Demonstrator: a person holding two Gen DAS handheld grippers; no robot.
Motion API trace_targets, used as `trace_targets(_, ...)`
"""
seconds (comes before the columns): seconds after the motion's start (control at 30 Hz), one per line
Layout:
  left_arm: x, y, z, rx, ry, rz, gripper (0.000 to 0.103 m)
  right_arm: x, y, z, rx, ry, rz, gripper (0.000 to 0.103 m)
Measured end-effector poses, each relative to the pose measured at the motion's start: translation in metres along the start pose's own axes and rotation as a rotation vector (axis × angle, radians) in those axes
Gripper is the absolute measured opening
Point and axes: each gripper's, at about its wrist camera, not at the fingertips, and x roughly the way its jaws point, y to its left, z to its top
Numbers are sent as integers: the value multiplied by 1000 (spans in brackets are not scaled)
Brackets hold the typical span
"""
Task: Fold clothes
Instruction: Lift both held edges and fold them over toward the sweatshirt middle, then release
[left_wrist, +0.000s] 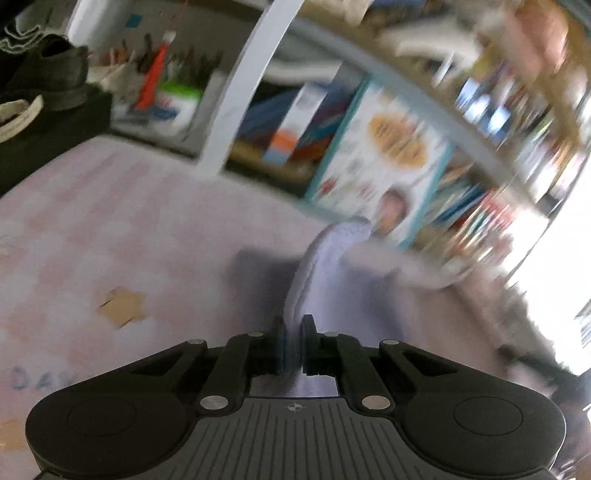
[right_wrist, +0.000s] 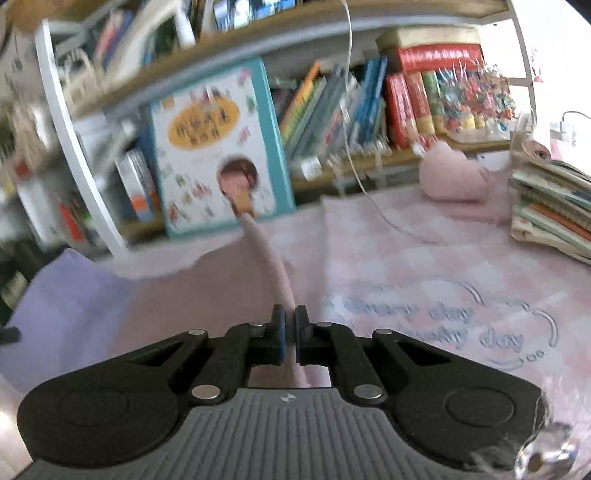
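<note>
Pinching the lilac-pink garment (right_wrist: 92, 306), both the left claw (left_wrist: 293, 328) and right claw (right_wrist: 290, 321) face crowded bookshelves (right_wrist: 369, 110).

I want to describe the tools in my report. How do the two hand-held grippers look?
Both look alike. The left hand-held gripper and the right hand-held gripper have black linkage arms with round silver pivot pins, two black rounded housings, and a grey ribbed plate carrying a small crosshair mark. Each finger carries a blue pad. No cables, hands or sleeves are visible.
</note>
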Motion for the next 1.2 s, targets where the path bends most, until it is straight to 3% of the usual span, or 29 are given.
trace_targets(0.07,1,6,-3,-25,13,2,14,6,-2,-4,-2,22,-15,7)
trace_targets(0.13,-6,7,-1,-33,-12,20,30,6,-2,-4,-15,23,-35,18)
trace_targets(0.17,-11,5,1,-15,-40,41,44,7,-1,-3,-22,24,-46,32)
trace_targets(0.2,-15,2,6,14,-68,57,56,6,0,0,-45,15,-52,36)
trace_targets(0.3,-15,-13,22,102,-120,73,61,8,9,13,-129,-11,-64,36)
trace_targets(0.47,27,-33,47,166,-92,73,61,41,24,32,-205,-24,-78,33)
trace_targets(0.67,73,-45,51,294,-39,146,59,96,29,46,-240,70,-76,33)
trace_targets(0.77,81,-52,50,363,-28,157,55,109,26,48,-225,99,-54,21)
trace_targets(0.8,82,-52,50,376,-20,153,40,110,25,49,-212,104,-38,13)
trace_targets(0.83,84,-53,50,383,-15,153,31,111,24,49,-199,110,-22,12)
trace_targets(0.87,85,-54,50,390,-10,154,15,111,24,49,-195,108,-17,10)
trace_targets(0.9,85,-54,50,396,-5,152,5,110,24,48,-194,103,-18,8)
trace_targets(0.93,85,-54,51,398,-3,143,5,110,24,47,-191,99,-17,7)
trace_targets(1.0,76,-55,52,385,-27,115,5,104,22,49,-164,76,-9,6)
trace_targets(1.1,44,-45,59,270,-131,53,5,91,19,53,-123,30,12,6)
trace_targets(1.2,39,-26,68,151,-127,13,5,90,19,54,-138,29,6,6)
